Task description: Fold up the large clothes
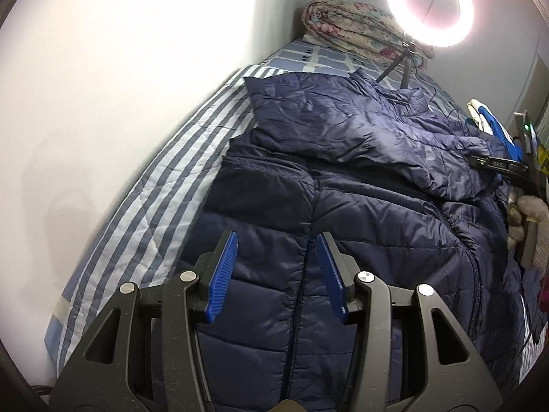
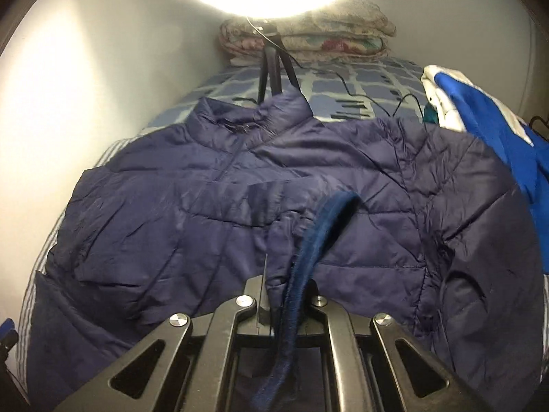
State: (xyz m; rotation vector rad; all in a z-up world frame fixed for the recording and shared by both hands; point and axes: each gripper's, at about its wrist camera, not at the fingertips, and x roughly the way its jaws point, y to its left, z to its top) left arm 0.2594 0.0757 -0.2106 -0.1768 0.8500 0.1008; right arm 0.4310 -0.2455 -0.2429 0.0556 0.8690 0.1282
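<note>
Right wrist: right gripper [image 2: 290, 295] jaws clamp jacket [image 2: 171, 213] cuff; left gripper [image 1: 276, 274] jaws apart.

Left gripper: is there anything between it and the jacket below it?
Nothing visible. The left gripper hangs open right over the navy jacket, with only bare quilted fabric between its blue fingers. The right gripper is already shut on the jacket's sleeve cuff.
</note>
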